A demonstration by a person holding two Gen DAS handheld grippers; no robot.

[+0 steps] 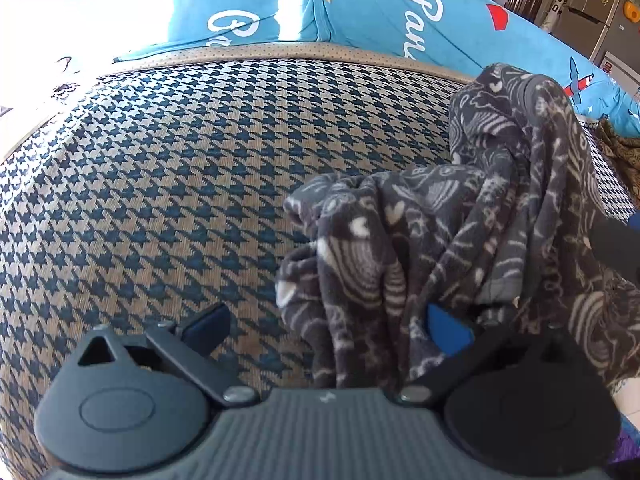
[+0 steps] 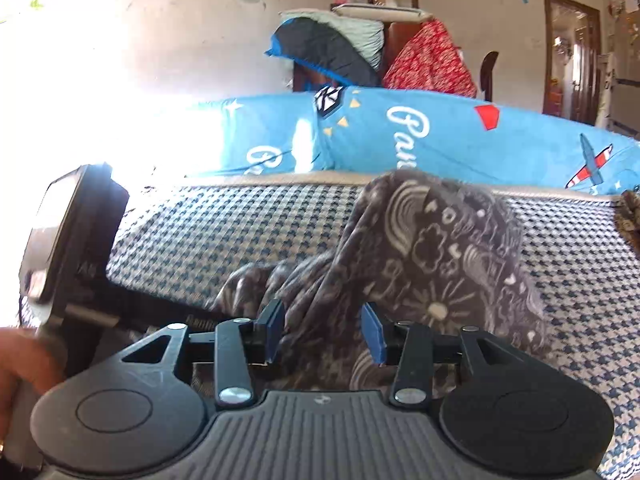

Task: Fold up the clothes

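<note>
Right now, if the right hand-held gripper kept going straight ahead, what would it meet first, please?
Most likely the grey patterned fleece garment, bunched directly between and ahead of the right hand-held gripper's open fingers; depth is uncertain.

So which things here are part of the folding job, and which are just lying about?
Part of the job:
- grey patterned garment, bunched up
- houndstooth surface it lies on
- left gripper, jaws wide apart
- right gripper, jaws open around a fold

Lying about:
- blue printed cushions
- red patterned cloth
- brown patterned fabric

Both wrist views low, bedward
</note>
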